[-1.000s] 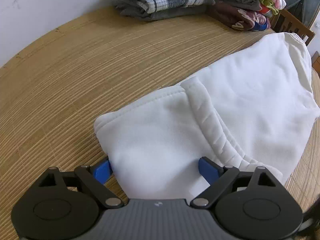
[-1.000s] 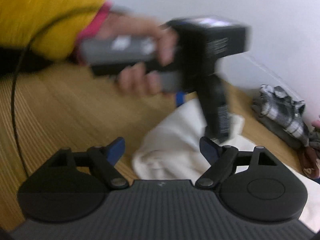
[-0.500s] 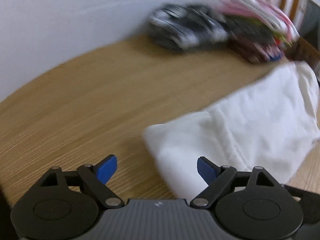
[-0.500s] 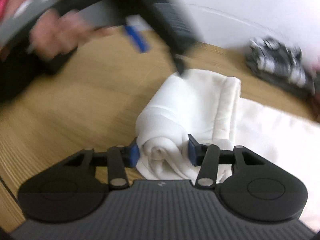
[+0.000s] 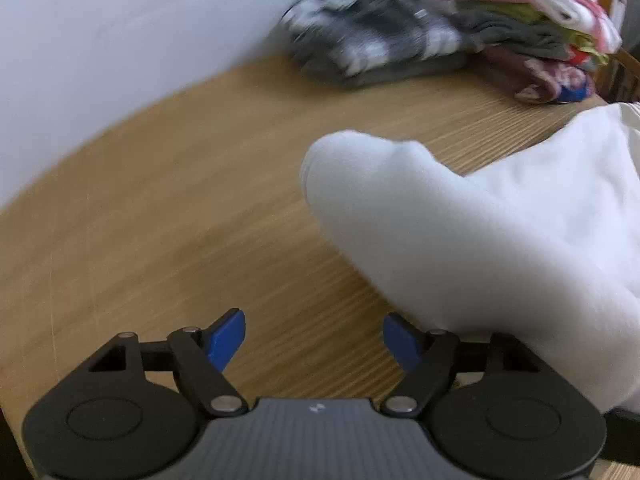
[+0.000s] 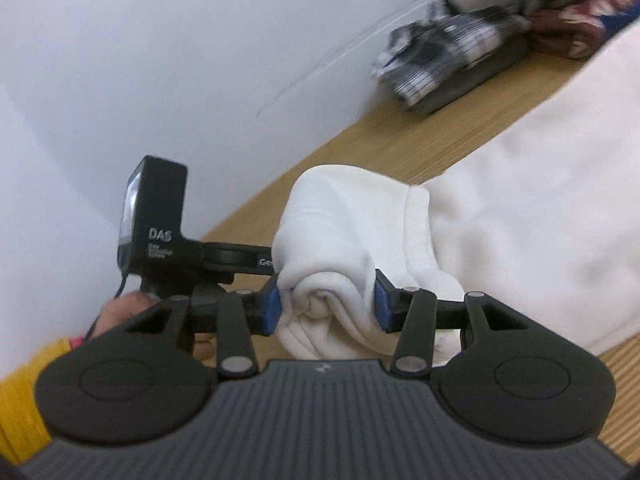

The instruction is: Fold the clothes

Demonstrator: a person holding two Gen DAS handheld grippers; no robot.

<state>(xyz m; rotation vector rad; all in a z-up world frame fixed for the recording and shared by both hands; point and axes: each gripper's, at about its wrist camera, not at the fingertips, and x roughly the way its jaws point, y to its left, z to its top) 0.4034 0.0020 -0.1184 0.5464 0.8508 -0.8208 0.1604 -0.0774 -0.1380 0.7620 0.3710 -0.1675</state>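
Note:
A white sweatshirt (image 5: 500,232) lies on the bamboo-mat table (image 5: 160,220), with one end raised off the mat. My right gripper (image 6: 326,306) is shut on a bunched, rolled fold of the white sweatshirt (image 6: 520,208) and holds it above the table. My left gripper (image 5: 314,340) is open and empty, just left of the garment's raised end. The left gripper's body (image 6: 160,224) shows in the right wrist view, beside the held fold.
A folded grey plaid garment (image 5: 372,44) and a stack of colourful folded clothes (image 5: 540,36) sit at the back by the white wall (image 5: 120,40); the plaid garment (image 6: 452,56) also shows in the right wrist view. Wooden furniture stands at the far right.
My left gripper let go of the sweatshirt and drew away to the left. My right gripper closed on the rolled end and lifted it.

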